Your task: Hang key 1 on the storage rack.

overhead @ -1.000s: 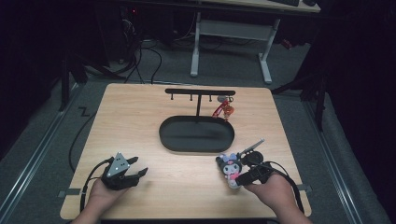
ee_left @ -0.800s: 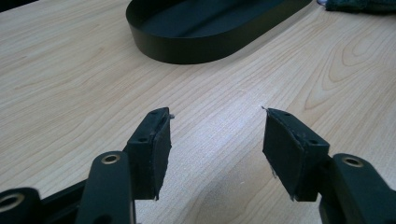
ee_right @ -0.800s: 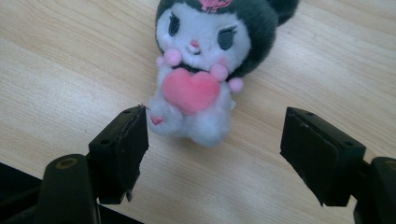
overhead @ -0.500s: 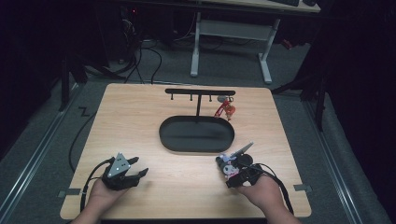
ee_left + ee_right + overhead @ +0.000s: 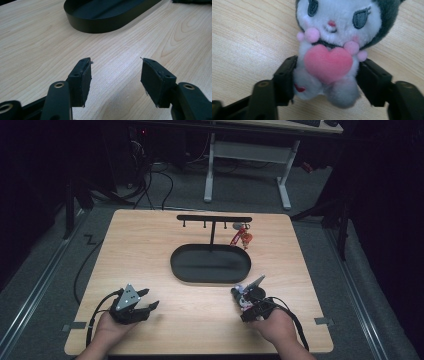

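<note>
A pale wooden counter seen from above, a person's hands entering from its near edge. Near the front left corner, the left hand-held gripper rests low over bare wood with its black jaws spread and nothing between them; its own view looks across empty wood grain toward a black oval tray. In the high view that tray sits at the middle of the counter, and behind it, toward the far edge, stands a black T-shaped hook rack with a small red charm hanging from its right end. Toward the front right, just off the tray's near right rim, the right hand-held gripper has just been closing its jaws around a small plush toy lying on the counter: white face, dark grey hood, pink heart on its chest. The pads pinch the soft lower body from both sides. The main risk appears to be the grip itself: squashy stuffing held low may slip out or let the heavier head flop when lifted. Carried forward carelessly, the toy could catch the tray rim or knock the light rack and its charm.
</note>
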Demonstrator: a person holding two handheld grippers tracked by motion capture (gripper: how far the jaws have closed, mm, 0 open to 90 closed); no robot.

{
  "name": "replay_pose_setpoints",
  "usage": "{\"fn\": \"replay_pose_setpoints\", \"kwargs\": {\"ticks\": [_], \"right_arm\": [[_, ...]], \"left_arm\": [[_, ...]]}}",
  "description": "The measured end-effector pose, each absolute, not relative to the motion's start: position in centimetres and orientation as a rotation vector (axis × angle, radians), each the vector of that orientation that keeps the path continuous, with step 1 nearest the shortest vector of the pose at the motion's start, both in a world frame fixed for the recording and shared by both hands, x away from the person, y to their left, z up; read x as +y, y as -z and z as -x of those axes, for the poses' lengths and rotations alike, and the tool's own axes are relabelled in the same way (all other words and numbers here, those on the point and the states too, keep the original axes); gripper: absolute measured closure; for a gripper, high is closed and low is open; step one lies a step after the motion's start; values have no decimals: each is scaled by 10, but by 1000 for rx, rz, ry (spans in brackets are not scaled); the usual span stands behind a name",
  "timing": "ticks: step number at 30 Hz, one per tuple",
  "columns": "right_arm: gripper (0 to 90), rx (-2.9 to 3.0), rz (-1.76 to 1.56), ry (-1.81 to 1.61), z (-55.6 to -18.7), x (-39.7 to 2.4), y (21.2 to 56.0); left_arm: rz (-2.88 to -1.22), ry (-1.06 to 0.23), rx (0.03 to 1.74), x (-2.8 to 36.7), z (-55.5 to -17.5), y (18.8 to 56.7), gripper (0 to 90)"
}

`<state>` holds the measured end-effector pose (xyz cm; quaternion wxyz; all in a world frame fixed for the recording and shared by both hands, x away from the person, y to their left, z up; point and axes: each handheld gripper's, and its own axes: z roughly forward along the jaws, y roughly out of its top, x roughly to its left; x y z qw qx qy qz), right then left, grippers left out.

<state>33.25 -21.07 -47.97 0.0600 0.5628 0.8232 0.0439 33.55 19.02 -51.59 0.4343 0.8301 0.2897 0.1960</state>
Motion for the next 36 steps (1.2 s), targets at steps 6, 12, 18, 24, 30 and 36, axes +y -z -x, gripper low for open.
{"fn": "replay_pose_setpoints", "kwargs": {"ticks": [6,12,18,24,30,36], "right_arm": [[471,2491,-1667,-133,-331,-211,477],[475,2475,-1670,-176,-332,-214,459],[475,2469,-1634,-215,-337,-218,431],[474,2451,-1657,-263,-343,-218,408],[474,2453,-1634,-274,-350,-216,391],[474,2456,-1614,-287,-358,-211,377]], "left_arm": [[-2073,-487,718,189,-335,516,416],[-2078,-485,714,189,-335,516,416],[-2078,-484,713,189,-335,516,415],[-2081,-483,711,189,-336,517,415],[-2086,-481,709,189,-336,517,414],[-2089,-481,705,189,-336,517,414]]}}
